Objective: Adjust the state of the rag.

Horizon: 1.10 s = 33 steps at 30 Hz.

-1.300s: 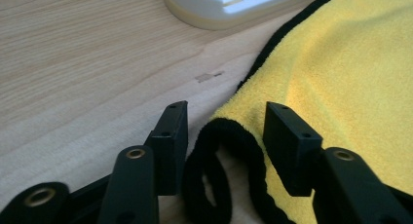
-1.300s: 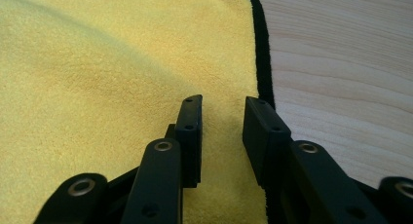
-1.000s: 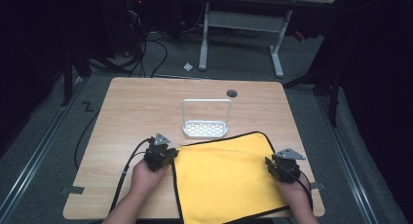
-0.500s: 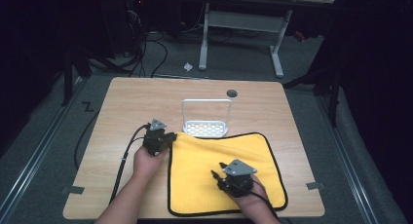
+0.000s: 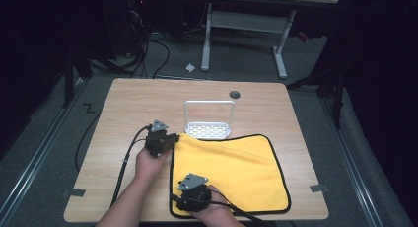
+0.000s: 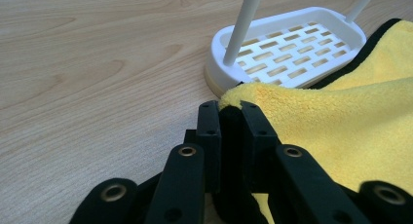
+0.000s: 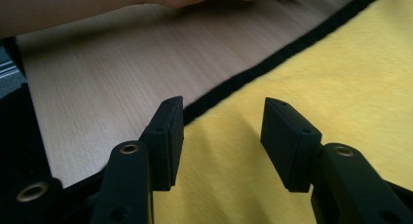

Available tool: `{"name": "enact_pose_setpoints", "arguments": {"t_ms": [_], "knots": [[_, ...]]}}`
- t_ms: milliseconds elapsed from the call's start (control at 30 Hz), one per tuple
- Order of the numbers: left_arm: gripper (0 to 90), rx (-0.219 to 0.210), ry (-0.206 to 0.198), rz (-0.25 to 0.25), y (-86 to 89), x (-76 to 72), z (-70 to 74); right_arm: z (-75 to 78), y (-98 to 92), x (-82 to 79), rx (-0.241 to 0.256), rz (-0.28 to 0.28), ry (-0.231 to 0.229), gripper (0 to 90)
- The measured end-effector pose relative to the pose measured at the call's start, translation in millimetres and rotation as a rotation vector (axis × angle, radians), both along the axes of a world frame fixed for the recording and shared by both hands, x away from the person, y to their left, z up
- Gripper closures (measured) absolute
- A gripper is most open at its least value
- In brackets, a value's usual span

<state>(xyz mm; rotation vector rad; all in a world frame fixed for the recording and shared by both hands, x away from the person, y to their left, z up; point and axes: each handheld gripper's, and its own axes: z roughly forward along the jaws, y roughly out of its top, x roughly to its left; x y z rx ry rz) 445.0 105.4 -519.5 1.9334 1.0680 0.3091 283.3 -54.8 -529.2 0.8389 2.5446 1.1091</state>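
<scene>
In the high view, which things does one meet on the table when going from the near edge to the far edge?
Right tongs → left tongs pinching the yellow cloth corner → white rack → dark round hole in the table.

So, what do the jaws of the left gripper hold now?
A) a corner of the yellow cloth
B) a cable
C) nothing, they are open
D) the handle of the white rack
A: in the left gripper view, the left gripper has its jaws shut on a corner of the yellow cloth, beside the white rack.
</scene>
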Motion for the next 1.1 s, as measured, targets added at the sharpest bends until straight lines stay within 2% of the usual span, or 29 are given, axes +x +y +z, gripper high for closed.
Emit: {"name": "enact_pose_setpoints", "arguments": {"t_ms": [133,233,267,300,333,433,533,567,667,800,833,867,900,967,1067,1100], "knots": [[79.9,0.003,-0.005,0.0,0.2,-0.9,-0.9,-2.3,6.1,-0.9,-0.004,0.018,0.006,48.2],[79.9,-0.012,0.0,0.008,0.7,-1.6,-2.1,-2.4,7.5,0.0,-0.009,0.014,0.011,50.2],[79.9,-0.015,0.001,0.009,1.0,-1.7,-2.5,-2.1,7.6,-0.8,-0.011,0.012,0.007,60.4],[79.9,-0.02,0.001,0.011,1.2,-1.9,-3.0,-1.9,8.0,-1.4,-0.011,0.014,0.001,65.8],[79.9,-0.019,0.003,0.011,1.5,-2.1,-3.3,-1.9,8.0,-1.4,-0.011,0.014,0.001,65.8],[80.1,-0.022,0.008,0.012,3.2,-2.6,-4.5,-1.1,9.9,-1.5,-0.027,0.019,-0.013,80.2],[80.2,-0.03,0.016,0.012,9.0,-3.1,-5.3,-0.9,10.6,-0.4,-0.03,0.022,-0.014,83.8],[80.2,-0.035,0.016,0.013,11.4,-3.4,-5.3,0.3,12.8,-0.9,-0.058,0.036,-0.036,84.9],[80.2,-0.046,0.011,0.019,18.2,-6.0,-3.7,3.9,16.6,-2.4,-0.059,0.04,-0.052,84.9],[80.3,-0.06,0.005,0.037,33.4,-8.4,-1.6,18.0,27.5,-6.0,-0.03,0.062,-0.102,84.8],[80.3,-0.06,0.009,0.043,38.5,-9.3,-0.6,24.3,36.4,-7.3,-0.02,0.083,-0.117,84.7],[80.3,-0.055,0.008,0.048,44.4,-10.3,0.6,24.3,36.4,-7.3,-0.02,0.083,-0.117,84.7],[80.3,-0.061,0.004,0.057,50.7,-11.9,2.1,28.9,47.5,-8.5,-0.013,0.106,-0.126,84.7],[80.3,-0.068,0.0,0.075,65.5,-15.2,5.8,30.5,53.8,-9.0,-0.004,0.117,-0.134,84.6],[80.3,-0.059,-0.006,0.106,90.1,-21.0,12.1,35.3,74.1,-10.4,0.016,0.148,-0.144,84.6],[80.2,-0.057,-0.005,0.116,98.7,-23.1,14.4,38.5,87.8,-10.3,0.028,0.172,-0.143,84.5]]}}
